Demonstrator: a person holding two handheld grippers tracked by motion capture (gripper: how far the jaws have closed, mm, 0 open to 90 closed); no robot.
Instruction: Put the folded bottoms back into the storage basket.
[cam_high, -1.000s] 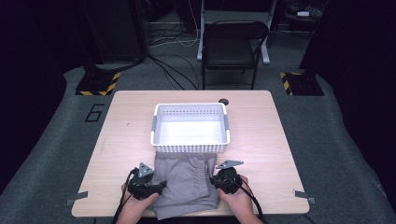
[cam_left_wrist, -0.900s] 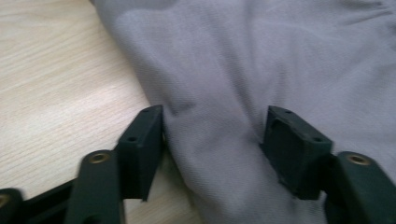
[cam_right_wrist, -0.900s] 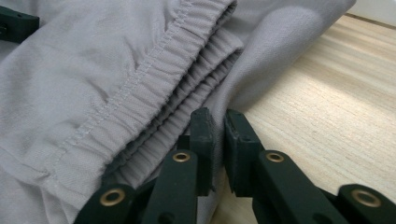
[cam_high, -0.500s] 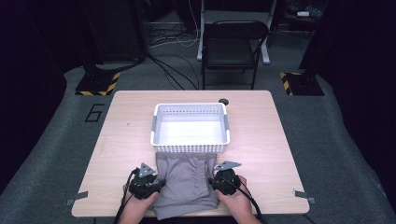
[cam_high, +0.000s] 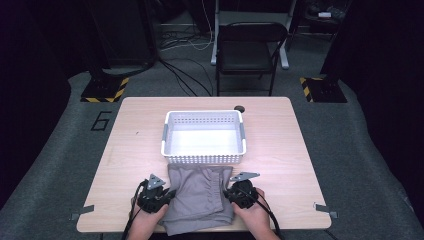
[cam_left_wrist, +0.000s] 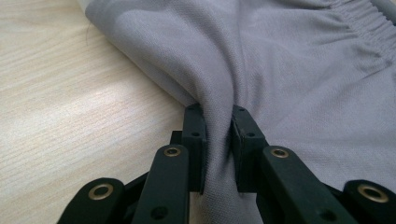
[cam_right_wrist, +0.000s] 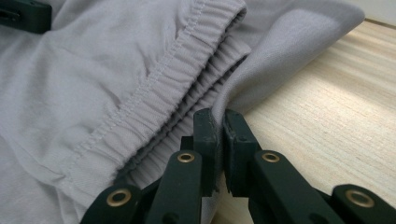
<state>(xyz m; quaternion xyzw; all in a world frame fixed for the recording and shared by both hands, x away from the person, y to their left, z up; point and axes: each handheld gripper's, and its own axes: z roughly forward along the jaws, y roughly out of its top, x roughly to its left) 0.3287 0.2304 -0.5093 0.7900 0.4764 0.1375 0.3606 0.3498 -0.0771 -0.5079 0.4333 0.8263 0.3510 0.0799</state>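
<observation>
Table (cam_high: 280, 145): shorts (cam_high: 200, 195) between tools.

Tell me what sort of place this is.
Probably a recording studio or lab: black curtained surroundings, a hazard-striped stand base on grey carpet, cables on the floor, and a light wooden table set up for demonstrations.

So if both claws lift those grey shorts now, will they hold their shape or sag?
The grey shorts would likely sag: fabric already bunches where the left claw pinches it. The gathered waistband near the right claw may stretch. Probably light.
</observation>
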